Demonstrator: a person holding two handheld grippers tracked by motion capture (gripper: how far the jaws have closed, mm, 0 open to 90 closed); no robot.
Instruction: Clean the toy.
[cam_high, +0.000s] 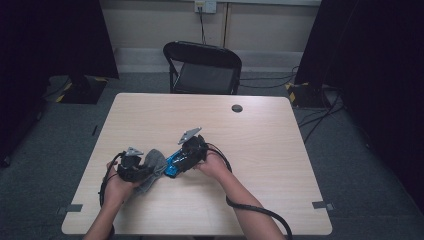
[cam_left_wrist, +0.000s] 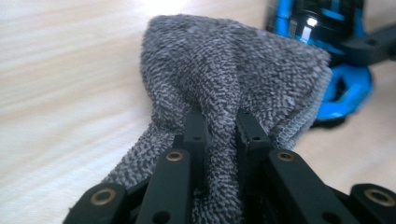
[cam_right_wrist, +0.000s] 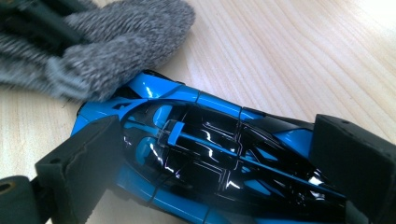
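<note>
A grey knitted cloth (cam_left_wrist: 224, 70) is pinched in my left gripper (cam_left_wrist: 223, 122), whose black jaws are shut on a fold of it. The cloth (cam_high: 152, 167) bunches on the table between the two hands, and in the right gripper view the cloth (cam_right_wrist: 112, 51) touches one end of a blue and black toy car (cam_right_wrist: 205, 149). My right gripper (cam_right_wrist: 219, 163) is shut on that car, one pad on each side. From above, the car (cam_high: 175, 162) lies on the wooden table (cam_high: 260, 150), with the right gripper (cam_high: 187, 159) just right of the left gripper (cam_high: 142, 170).
A black folding chair (cam_high: 205, 67) stands behind the far edge of the table. A small dark round cap (cam_high: 237, 108) sits near the table's far side. Cables trail from both grippers toward the near edge.
</note>
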